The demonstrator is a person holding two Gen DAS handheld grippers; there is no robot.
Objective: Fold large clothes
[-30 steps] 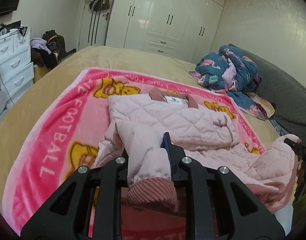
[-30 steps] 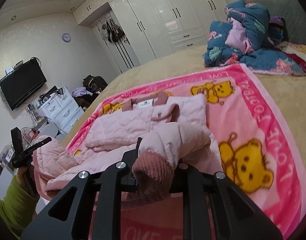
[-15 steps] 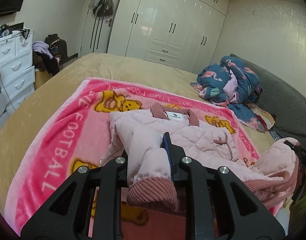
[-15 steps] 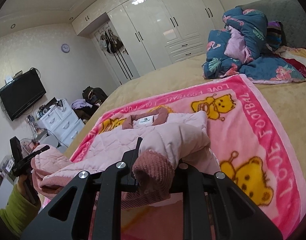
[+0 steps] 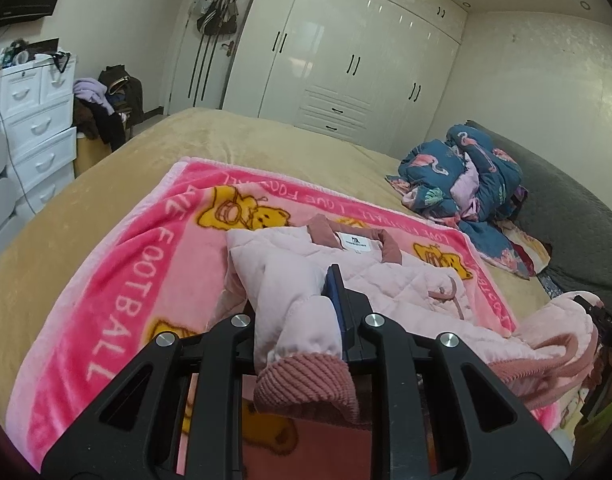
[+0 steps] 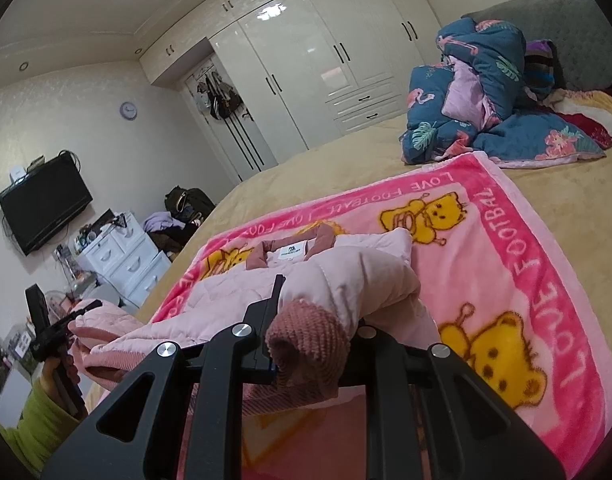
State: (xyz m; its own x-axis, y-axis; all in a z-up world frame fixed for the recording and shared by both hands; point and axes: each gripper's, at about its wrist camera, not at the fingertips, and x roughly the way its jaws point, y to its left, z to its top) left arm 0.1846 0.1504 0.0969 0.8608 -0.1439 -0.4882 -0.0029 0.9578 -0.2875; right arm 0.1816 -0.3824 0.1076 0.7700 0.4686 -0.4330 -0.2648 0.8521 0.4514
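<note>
We hold the pink quilted jacket point(image 5: 390, 280) by both sleeves, one in each claw. The left claw point(image 5: 297, 312) is clamped on the left sleeve point(image 5: 293, 304) just above its ribbed cuff point(image 5: 306, 380), and the right claw point(image 6: 318, 312) is clamped likewise on the other sleeve point(image 6: 346, 284), its cuff point(image 6: 306, 344) hanging out toward us.

The jacket's body lies on the pink bear blanket point(image 5: 117, 288) spread over the bed point(image 5: 105, 184). From either claw it stretches away toward 12 o'clock, and its long axis runs straight along that line: the collar point(image 5: 388, 246) with its white label points to the far end, the hem lies nearest us. In the left wrist view the body sits slightly to 1 o'clock of the claw; in the right wrist view it sits toward 11 o'clock. So the garment lies between our two claws, and each is about equally near its own side.

We judge that the coming move turns on this: the sleeves must be carried forward and inward, toward 12 o'clock, to land across the chest. A heap of blue flamingo bedding point(image 6: 482, 92) lies well apart at 1 o'clock
</note>
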